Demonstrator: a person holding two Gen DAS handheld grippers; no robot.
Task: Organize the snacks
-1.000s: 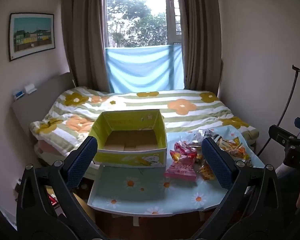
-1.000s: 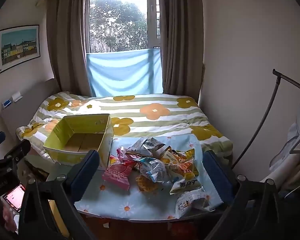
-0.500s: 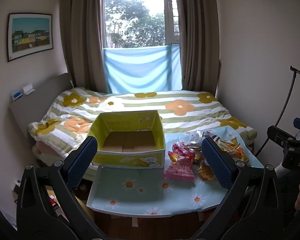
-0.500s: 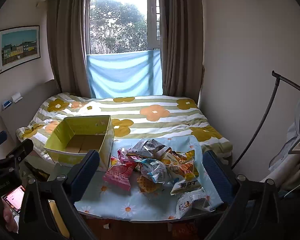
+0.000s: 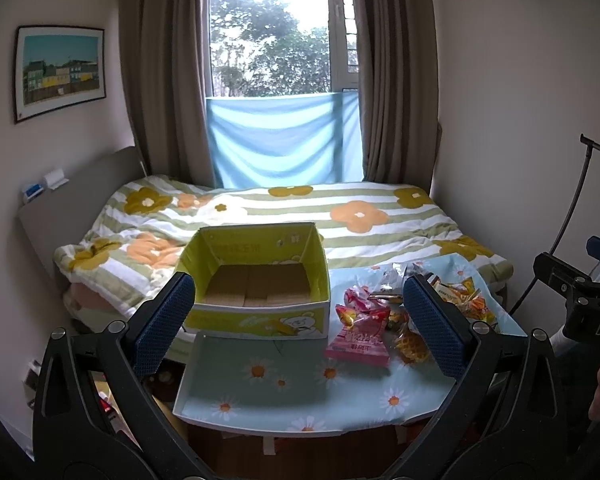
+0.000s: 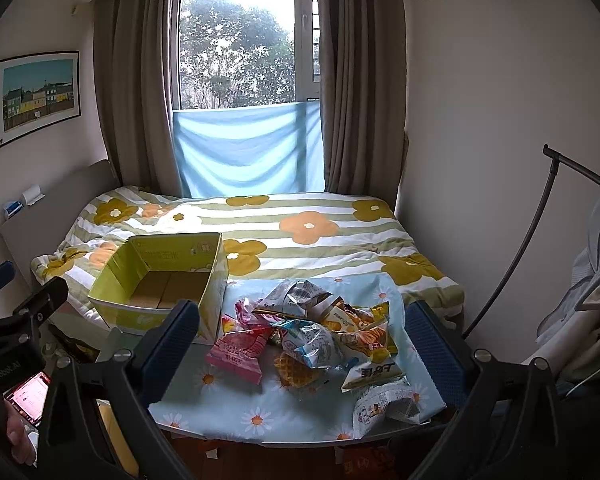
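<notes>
Both grippers, left [image 5: 298,312] and right [image 6: 302,334], spread wide, gripping nothing; poised to shift snack packets [image 6: 324,340] into yellow box [image 5: 256,280].

Printed lettering on pink snack packet [image 5: 359,339]: too small to read.
Low table legs: hidden beneath daisy-print blue tablecloth [image 6: 260,412].

Left tool [image 5: 298,320], right tool [image 6: 306,338]: black frames, blue textured pads, silver screws
</notes>
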